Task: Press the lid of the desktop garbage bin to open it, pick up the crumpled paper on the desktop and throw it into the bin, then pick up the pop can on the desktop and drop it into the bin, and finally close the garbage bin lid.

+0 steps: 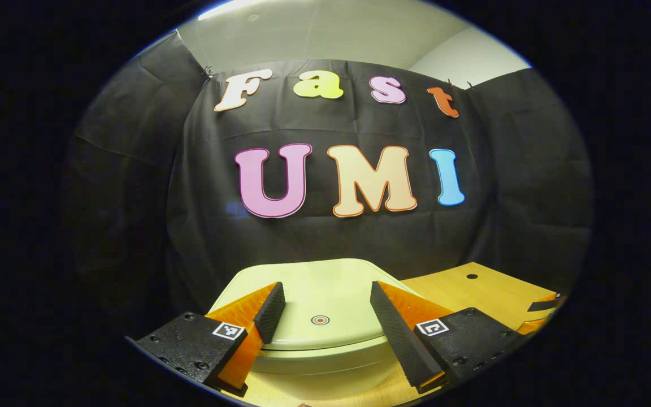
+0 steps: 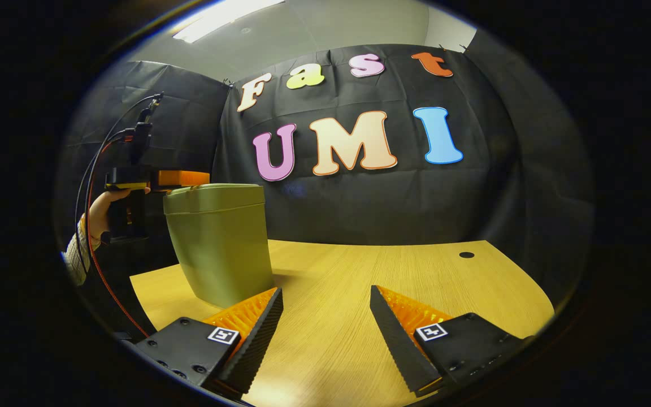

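**Lid shut, left tool poised above it**

Left gripper (image 1: pixel 322 314), fingers apart, hovering over bin lid (image 1: pixel 325 288), lower centre of left gripper view; likely lined up on the round press mark (image 1: pixel 320 320). Right gripper (image 2: pixel 325 322), fingers apart, idle over desk (image 2: pixel 359 271). Bin (image 2: pixel 218 243) at centre left. Paper, can: unseen.

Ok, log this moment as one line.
bin lid: closed | left tongs: open, over lid | right tongs: open, empty, above desk
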`<state>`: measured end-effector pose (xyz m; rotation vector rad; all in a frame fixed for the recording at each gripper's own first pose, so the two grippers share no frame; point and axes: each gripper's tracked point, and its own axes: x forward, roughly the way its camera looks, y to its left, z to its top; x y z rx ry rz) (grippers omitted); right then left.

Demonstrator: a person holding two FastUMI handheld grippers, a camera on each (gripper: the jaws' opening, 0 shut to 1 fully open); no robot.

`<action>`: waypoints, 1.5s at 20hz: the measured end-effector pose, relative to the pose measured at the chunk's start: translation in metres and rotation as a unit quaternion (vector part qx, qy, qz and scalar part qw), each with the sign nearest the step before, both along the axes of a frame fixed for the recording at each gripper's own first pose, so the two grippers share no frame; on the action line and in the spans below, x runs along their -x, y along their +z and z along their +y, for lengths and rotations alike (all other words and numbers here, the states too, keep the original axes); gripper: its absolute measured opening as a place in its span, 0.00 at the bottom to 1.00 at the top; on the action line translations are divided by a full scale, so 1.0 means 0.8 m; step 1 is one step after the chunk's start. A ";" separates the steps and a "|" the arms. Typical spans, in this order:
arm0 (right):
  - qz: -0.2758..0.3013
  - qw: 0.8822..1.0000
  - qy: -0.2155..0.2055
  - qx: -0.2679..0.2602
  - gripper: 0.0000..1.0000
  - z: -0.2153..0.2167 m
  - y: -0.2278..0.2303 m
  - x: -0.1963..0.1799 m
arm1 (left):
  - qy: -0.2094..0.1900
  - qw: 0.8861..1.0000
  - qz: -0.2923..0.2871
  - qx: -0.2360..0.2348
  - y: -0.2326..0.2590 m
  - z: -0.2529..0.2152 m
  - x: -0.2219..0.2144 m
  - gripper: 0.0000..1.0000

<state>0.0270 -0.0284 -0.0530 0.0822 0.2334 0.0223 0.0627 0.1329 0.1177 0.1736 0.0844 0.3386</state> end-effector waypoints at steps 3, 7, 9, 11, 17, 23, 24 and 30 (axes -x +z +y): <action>0.001 1.000 0.003 -0.001 0.98 0.002 -0.003 0.000 | -0.004 1.000 -0.011 -0.015 -0.003 0.000 0.002 0.94; 0.003 1.000 0.004 -0.002 0.98 0.004 -0.006 -0.001 | -0.001 0.999 -0.026 -0.021 -0.005 0.002 0.003 0.94; 0.002 1.000 0.006 -0.005 0.98 0.007 -0.004 -0.002 | 0.004 1.000 -0.029 -0.005 -0.007 0.004 0.003 0.94; 0.004 1.000 0.009 -0.004 0.98 0.009 -0.006 0.000 | 0.004 1.000 -0.015 -0.005 -0.012 0.004 0.003 0.95; -0.003 1.000 0.011 -0.011 0.98 0.011 -0.002 -0.002 | -0.022 1.000 -0.013 -0.002 -0.002 -0.003 0.006 0.95; 0.006 1.000 0.009 -0.006 0.98 0.012 -0.012 -0.005 | -0.022 0.998 -0.051 0.006 0.033 0.003 0.010 0.93; 0.006 1.000 0.010 -0.005 0.98 0.013 -0.012 -0.006 | -0.022 0.998 -0.058 0.003 0.041 0.002 0.012 0.93; 0.008 1.000 0.012 0.002 0.98 0.015 -0.016 -0.010 | -0.061 0.994 -0.086 0.018 0.056 -0.060 0.024 0.94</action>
